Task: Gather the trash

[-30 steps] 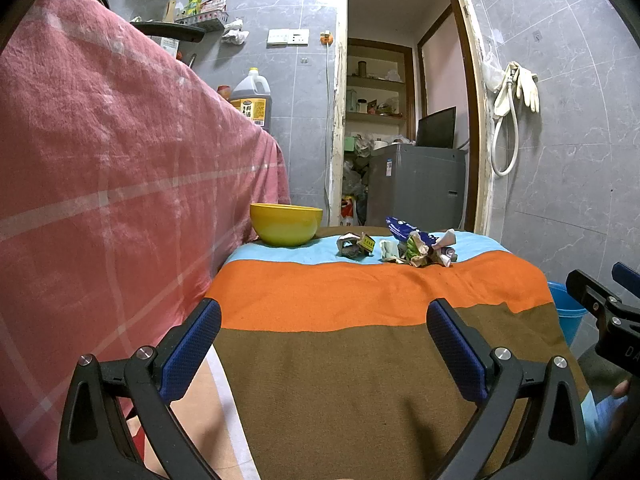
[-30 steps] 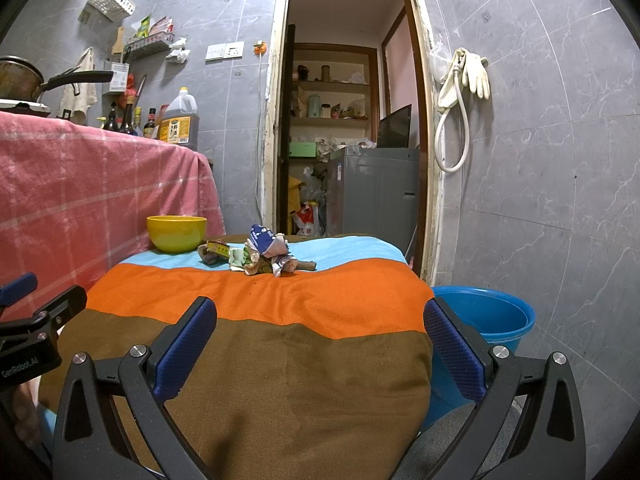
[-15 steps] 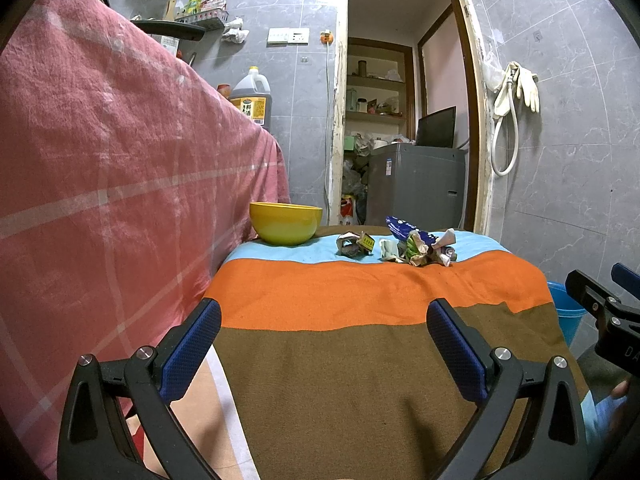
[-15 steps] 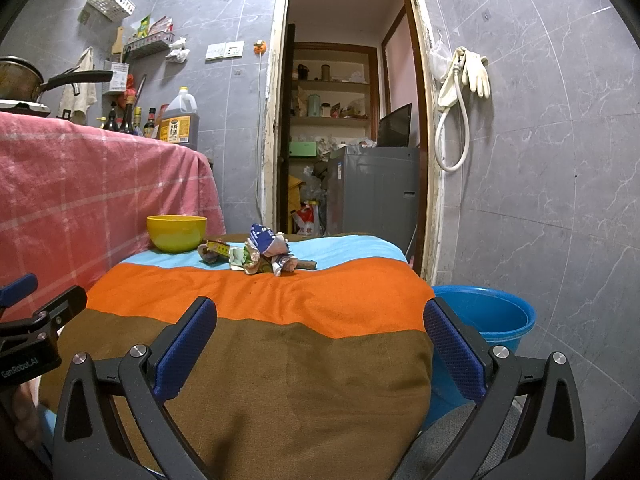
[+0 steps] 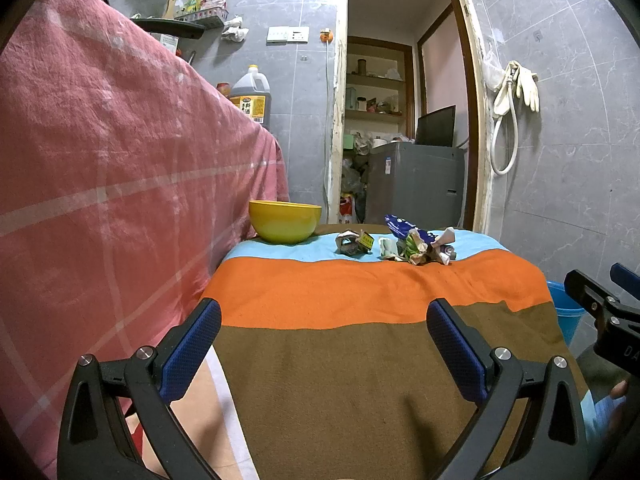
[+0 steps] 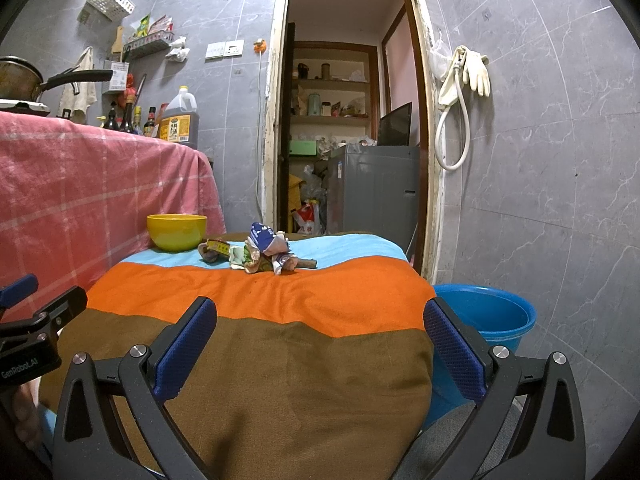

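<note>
Your left gripper (image 5: 324, 316) and right gripper (image 6: 320, 314) both hover spread wide, empty, over the brown band of the striped cloth (image 5: 360, 292). The crumpled trash (image 5: 416, 246) lies well beyond both fingertips on the blue band, right of the yellow bowl (image 5: 285, 226).

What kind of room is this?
Probably a small home kitchen: a pan sits on the pink-covered counter, sauce bottles and an oil jug stand there, and rubber gloves hang on tiled wall.
</note>
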A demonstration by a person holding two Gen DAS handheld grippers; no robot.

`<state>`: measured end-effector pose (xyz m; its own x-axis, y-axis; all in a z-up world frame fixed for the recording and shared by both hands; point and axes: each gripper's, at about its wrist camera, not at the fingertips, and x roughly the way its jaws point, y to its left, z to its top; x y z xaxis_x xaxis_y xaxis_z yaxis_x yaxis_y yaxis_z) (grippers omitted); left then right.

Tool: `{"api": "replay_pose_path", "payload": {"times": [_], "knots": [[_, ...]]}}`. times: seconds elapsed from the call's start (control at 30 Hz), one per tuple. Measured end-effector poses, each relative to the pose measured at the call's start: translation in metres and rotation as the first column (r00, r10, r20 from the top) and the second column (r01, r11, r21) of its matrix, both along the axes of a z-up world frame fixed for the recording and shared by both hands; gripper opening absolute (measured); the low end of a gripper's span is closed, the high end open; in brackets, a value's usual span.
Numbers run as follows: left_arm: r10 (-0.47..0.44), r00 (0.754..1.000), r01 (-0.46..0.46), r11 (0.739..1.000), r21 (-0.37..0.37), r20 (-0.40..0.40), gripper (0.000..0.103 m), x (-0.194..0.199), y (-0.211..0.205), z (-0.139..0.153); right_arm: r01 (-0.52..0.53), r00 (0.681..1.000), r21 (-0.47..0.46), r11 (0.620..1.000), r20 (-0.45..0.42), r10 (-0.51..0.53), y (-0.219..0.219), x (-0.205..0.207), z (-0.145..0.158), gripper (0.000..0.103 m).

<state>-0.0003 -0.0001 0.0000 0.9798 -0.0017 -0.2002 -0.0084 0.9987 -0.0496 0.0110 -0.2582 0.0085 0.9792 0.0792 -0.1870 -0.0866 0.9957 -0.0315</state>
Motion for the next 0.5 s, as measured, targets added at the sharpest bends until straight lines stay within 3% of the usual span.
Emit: {"api": "replay_pose_path", "payload": {"times": [0.5], "knots": [[0.003,1.000,-0.003,1.000,-0.002,-0.012,0.101,0.009,-0.003,-0.009,0.000,1.000,0.002,1.000,-0.002,0.000,0.000,0.001,0.000,0.103]]}}
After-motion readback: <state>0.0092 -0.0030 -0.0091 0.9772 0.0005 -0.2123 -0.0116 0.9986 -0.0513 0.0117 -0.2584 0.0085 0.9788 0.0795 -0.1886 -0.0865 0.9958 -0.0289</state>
